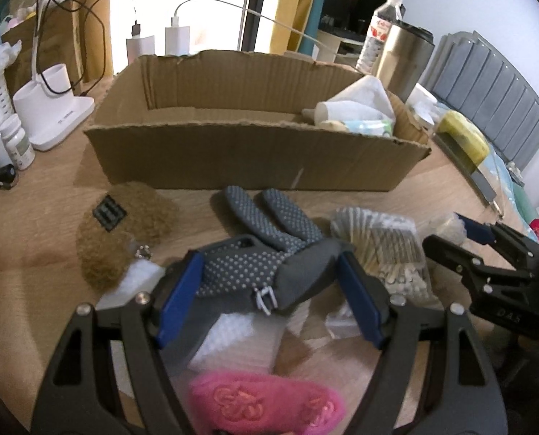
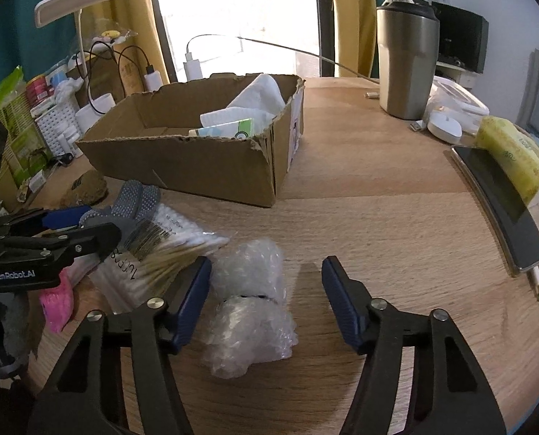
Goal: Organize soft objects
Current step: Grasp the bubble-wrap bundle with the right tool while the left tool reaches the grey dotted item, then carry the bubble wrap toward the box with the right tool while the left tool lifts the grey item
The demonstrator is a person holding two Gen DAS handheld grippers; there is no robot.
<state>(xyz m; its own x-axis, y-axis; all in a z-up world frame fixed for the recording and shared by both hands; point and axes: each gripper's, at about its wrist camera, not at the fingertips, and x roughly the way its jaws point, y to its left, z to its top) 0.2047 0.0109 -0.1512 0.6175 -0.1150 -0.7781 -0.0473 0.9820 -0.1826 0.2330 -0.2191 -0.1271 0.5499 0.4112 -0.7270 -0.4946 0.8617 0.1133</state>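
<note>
My left gripper (image 1: 269,268) is open, its blue fingers on either side of a grey dotted glove (image 1: 269,224) that lies on the wooden table; I cannot tell if they touch it. A brown fuzzy pouch (image 1: 124,228) lies to its left, a pink sock (image 1: 266,402) below it, white foam (image 1: 233,340) under it. My right gripper (image 2: 266,275) is open around a bubble wrap bundle (image 2: 251,311), apart from it. A pack of cotton swabs (image 2: 168,246) lies between the grippers. The cardboard box (image 1: 233,156) behind holds white cloth and packets (image 1: 356,108).
A steel tumbler (image 2: 407,61) and a water bottle (image 1: 378,32) stand behind the box. A phone (image 2: 498,203) and a yellow sponge (image 2: 512,152) lie at the right edge. A white lamp base (image 1: 52,116), bottles and chargers crowd the back left.
</note>
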